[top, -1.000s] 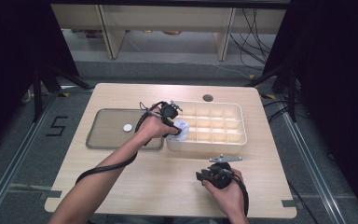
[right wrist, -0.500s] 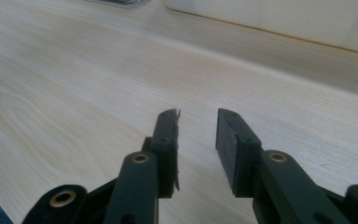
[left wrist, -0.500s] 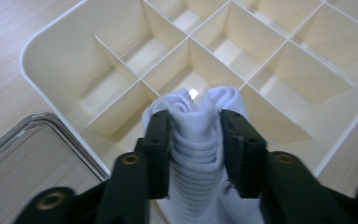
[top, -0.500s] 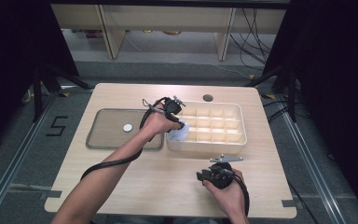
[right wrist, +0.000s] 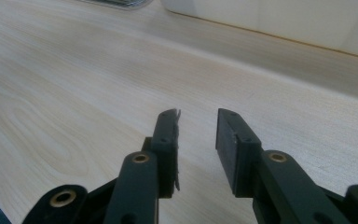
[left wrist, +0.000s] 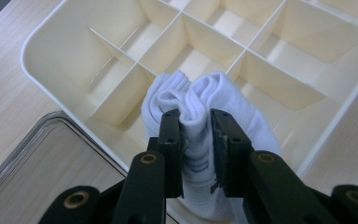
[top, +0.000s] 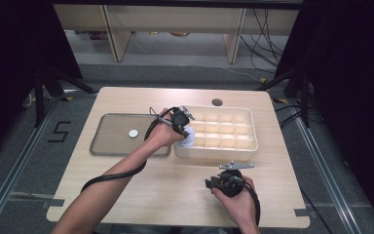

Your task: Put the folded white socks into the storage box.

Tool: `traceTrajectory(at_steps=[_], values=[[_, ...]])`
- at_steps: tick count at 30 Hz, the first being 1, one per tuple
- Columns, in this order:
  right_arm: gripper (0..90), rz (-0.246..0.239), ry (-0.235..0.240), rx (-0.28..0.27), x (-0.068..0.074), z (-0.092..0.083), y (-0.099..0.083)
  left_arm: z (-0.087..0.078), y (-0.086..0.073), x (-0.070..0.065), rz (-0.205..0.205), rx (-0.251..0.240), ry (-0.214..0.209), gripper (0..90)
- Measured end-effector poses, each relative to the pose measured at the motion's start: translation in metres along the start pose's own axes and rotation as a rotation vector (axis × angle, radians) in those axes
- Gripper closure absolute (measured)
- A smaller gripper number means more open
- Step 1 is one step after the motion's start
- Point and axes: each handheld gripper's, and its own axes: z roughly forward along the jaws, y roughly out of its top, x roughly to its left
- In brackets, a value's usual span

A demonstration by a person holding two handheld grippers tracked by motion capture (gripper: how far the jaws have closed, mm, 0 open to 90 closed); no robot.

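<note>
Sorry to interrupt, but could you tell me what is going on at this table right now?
A person is working with a two-jaw gripper in each hand. The left gripper, whose jaws have just been closing, pinches a folded white sock over the near-left corner of the cream divided organiser box. The right gripper rests open on the wooden table, holding nothing. A clear tray with a small white disc sits to the box's left.

At centre left of the high view we see a shallow clear plastic tray with a grey rim (top: 102, 148), holding a small round white disc (top: 133, 133). Near the upper middle of the light wooden table (top: 141, 190) we spot a dark round hole (top: 217, 102).
</note>
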Motion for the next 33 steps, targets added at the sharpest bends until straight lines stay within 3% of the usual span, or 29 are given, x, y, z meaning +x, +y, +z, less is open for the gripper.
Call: traceTrajectory(at_steps=[6, 10, 11, 17, 22, 24, 26, 28, 31, 32, 33], values=[[69.4, -0.032, 0.000, -0.017, -0.001, 0.001, 0.000, 0.003, -0.005, 0.001, -0.003, 0.011, -0.004, 75.4], [69.4, -0.001, 0.003, 0.000, 0.002, 0.000, 0.000, 0.005, -0.006, -0.002, 0.014, 0.026, 0.011, 75.6], [69.4, -0.055, 0.004, -0.017, -0.003, 0.001, 0.001, 0.005, -0.006, -0.003, 0.022, 0.034, 0.013, 75.6], [69.4, -0.040, 0.016, -0.009, -0.002, 0.001, 0.001, 0.009, -0.009, -0.003, 0.016, 0.051, 0.001, 75.8], [69.4, -0.083, 0.003, -0.026, -0.004, 0.003, 0.001, 0.011, -0.009, -0.004, 0.024, 0.070, -0.003, 76.1], [69.4, -0.064, 0.002, -0.014, -0.003, 0.002, 0.001, 0.014, -0.010, -0.005, 0.023, 0.085, -0.008, 76.3], [69.4, -0.060, -0.029, -0.045, -0.001, 0.004, -0.001, 0.014, -0.010, -0.004, 0.032, 0.098, -0.013, 76.4], [69.4, -0.066, -0.001, -0.016, -0.002, 0.002, 0.000, 0.015, -0.009, -0.005, 0.034, 0.107, -0.013, 76.5], [69.4, -0.085, 0.003, -0.029, -0.004, 0.002, 0.001, 0.017, -0.009, -0.006, 0.040, 0.125, -0.012, 76.5], [69.4, -0.057, 0.004, -0.012, -0.003, 0.002, 0.001, 0.017, -0.008, -0.006, 0.059, 0.138, -0.010, 76.5], [69.4, -0.050, 0.006, -0.007, -0.003, 0.001, 0.001, 0.019, -0.008, -0.007, 0.051, 0.137, -0.008, 76.6]])
